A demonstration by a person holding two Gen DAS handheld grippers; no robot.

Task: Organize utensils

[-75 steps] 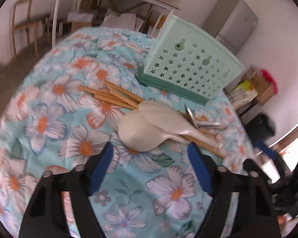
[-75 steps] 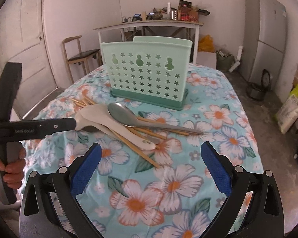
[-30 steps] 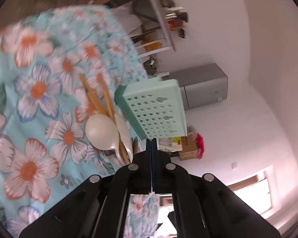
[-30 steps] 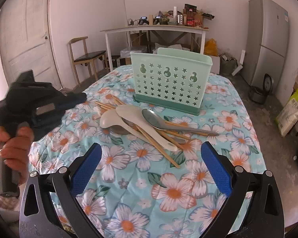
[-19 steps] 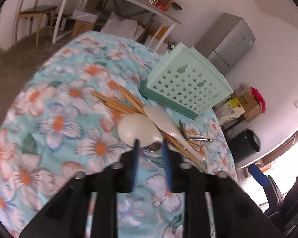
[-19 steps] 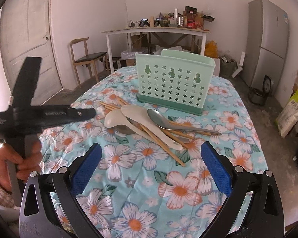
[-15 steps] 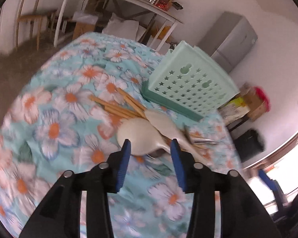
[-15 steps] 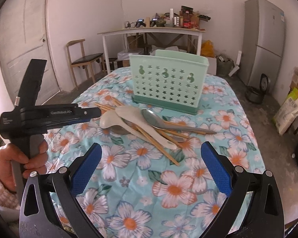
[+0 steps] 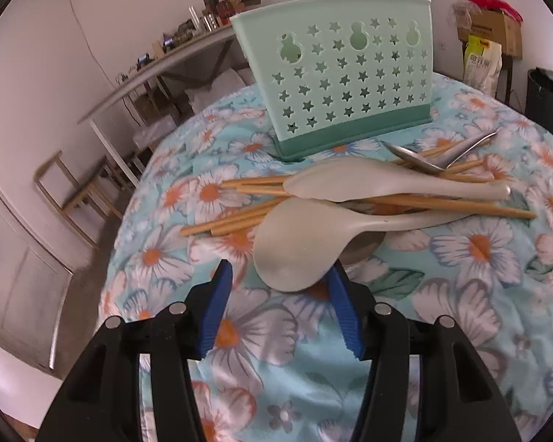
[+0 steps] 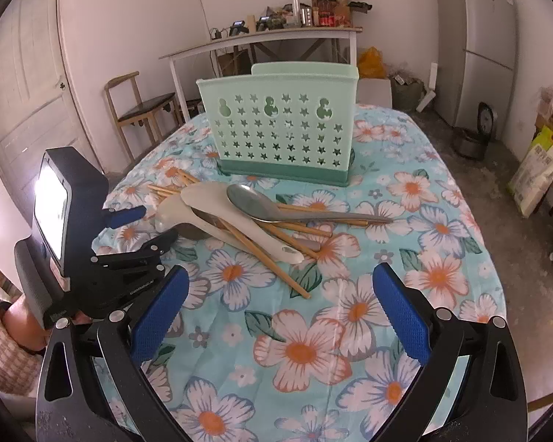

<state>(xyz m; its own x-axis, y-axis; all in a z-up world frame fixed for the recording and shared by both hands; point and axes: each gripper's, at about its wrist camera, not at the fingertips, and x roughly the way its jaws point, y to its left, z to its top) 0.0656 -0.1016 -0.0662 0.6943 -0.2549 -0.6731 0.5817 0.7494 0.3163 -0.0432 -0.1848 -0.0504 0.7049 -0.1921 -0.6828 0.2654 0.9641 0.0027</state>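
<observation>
The left gripper (image 9: 278,276) is opening, its blue pads flanking the bowl of the nearer cream plastic rice paddle (image 9: 295,250) without pressing it. The right gripper (image 10: 276,296) hangs wide open and empty, short of the pile. The first pick-up looks to be in hand; next the jaws must close on the paddle and carry it to the mint-green star-punched plastic utensil holder (image 10: 280,140) behind. Wooden chopsticks (image 9: 442,204) and a steel spoon (image 10: 261,204) lie tangled on the turquoise floral tablecloth (image 10: 313,350); a grey refrigerator (image 10: 475,44) stands beyond.

Left gripper (image 9: 280,309) jaws opening; right gripper (image 10: 280,316) spread wide.
</observation>
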